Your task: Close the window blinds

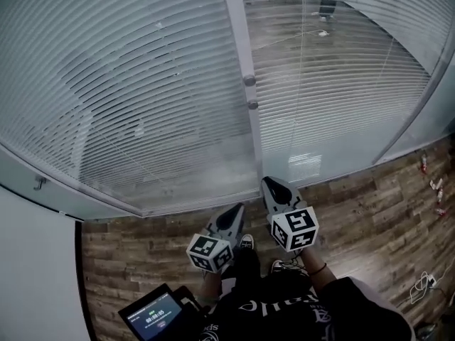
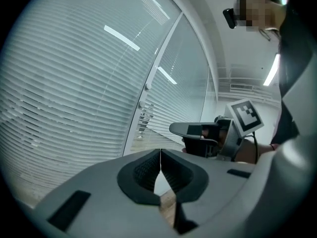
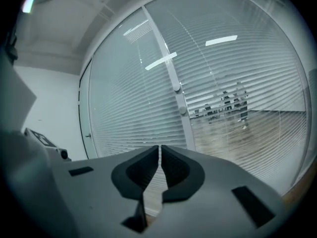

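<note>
1. White slatted blinds (image 1: 121, 98) fill the two-pane window straight ahead. The left pane reads near opaque. Slats in the right pane let a room beyond show through.
2. Wood-plank floor (image 1: 370, 212) runs up to the window base, with a plain white wall (image 1: 35, 275) at far left.
3. Upright mullion (image 1: 238, 41) splits the panes and carries two round knobs (image 1: 249, 80), one just above the other.
4. Person's right gripper (image 1: 269, 183) points at the window base just right of the mullion, apart from the glass. Jaws closed, pads together, nothing between them.
5. Person's left gripper (image 1: 237, 209) sits just beside the right one and slightly further back, also aimed at the window base and apart from the glass. Jaws closed and empty.
6. Dark screen (image 1: 153, 315) at bottom left of the head view, lit, tilted. Text too small to read.
7. Two shoes (image 1: 247, 242) on the floor below the grippers.
8. Loose cable (image 1: 424, 284) on the floor at far right, well apart from the window.
</note>
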{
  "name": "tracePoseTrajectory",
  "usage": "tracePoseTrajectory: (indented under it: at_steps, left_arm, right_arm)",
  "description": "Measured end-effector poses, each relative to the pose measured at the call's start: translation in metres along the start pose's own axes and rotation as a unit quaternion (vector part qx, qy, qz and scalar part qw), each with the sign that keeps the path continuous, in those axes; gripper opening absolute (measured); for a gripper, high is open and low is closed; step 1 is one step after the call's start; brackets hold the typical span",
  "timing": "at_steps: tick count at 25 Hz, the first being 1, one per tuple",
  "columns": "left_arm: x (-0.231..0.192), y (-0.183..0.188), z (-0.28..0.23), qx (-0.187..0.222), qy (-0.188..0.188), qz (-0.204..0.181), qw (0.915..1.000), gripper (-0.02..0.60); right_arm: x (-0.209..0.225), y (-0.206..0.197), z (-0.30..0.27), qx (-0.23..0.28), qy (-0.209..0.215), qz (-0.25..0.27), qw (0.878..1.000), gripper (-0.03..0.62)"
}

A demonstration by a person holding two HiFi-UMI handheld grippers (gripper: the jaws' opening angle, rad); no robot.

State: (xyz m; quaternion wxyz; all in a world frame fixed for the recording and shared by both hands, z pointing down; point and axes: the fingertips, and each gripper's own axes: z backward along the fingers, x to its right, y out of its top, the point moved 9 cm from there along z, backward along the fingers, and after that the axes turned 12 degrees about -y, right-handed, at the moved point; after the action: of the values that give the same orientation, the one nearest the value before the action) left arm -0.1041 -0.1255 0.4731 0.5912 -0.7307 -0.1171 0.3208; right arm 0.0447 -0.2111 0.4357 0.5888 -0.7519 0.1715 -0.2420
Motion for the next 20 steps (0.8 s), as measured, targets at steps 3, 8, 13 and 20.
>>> tracePoseTrajectory:
  at_steps: [3, 8, 13, 20]
  left_arm:
    - [-0.038, 0.022, -0.018, -0.001, -0.017, -0.007, 0.9998, 0.005]
    - [-0.083, 0.056, -0.043, 0.004, -0.043, -0.019, 0.9989, 0.005]
    - [-0.107, 0.069, -0.069, -0.002, -0.073, -0.018, 0.9972, 0.005]
    - [-0.120, 0.080, -0.081, -0.007, -0.112, -0.017, 0.9935, 0.005]
  right_arm:
    - [0.002, 0.016, -0.033, 0.013, -0.023, 0.017, 1.000, 0.026]
    - [0.008, 0.043, -0.086, 0.022, -0.058, 0.038, 0.997, 0.028]
    - [0.017, 0.075, -0.126, 0.048, -0.083, 0.082, 0.992, 0.040]
    - [0.007, 0.113, -0.176, 0.061, -0.122, 0.245, 0.960, 0.143]
